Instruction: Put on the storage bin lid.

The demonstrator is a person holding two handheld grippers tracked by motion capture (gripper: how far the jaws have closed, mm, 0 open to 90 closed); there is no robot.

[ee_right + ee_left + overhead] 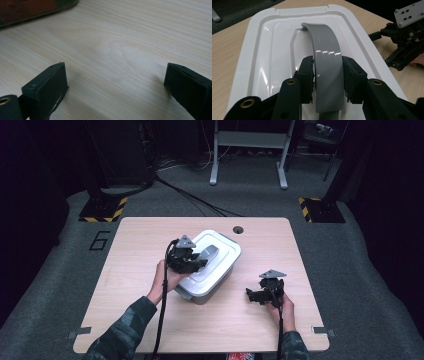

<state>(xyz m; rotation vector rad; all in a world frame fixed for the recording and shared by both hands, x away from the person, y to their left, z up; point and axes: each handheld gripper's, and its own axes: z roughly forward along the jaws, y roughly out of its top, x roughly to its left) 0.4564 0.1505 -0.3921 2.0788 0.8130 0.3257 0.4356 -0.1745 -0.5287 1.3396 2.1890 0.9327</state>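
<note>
High view looks down on a pale wooden surface (150, 240) with a white-lidded grey storage box (212, 282) sitting near its middle, turned at an angle to the edges. The left hand-held gripper (196, 260) reaches over the box lid (220, 247) from the near-left side, its grey three-cornered plate uppermost and a black cable trailing back along the person's camouflage sleeve (125, 332). From the left gripper view, the grey arched handle (325, 52) of the lid runs straight between the two black jaws; the jaw pads (307, 75) stand close against its two edges, narrowly set around it, though whether they press on it or stand just clear cannot be told. The handle rises out of the recessed centre of the white lid (269, 37).

The right hand-held gripper (260, 295) rests low over bare wood to the right of the box, well apart from it, held by the person's right hand (285, 307). From the right gripper view its jaws stand wide apart with nothing but wood grain between them.
</note>
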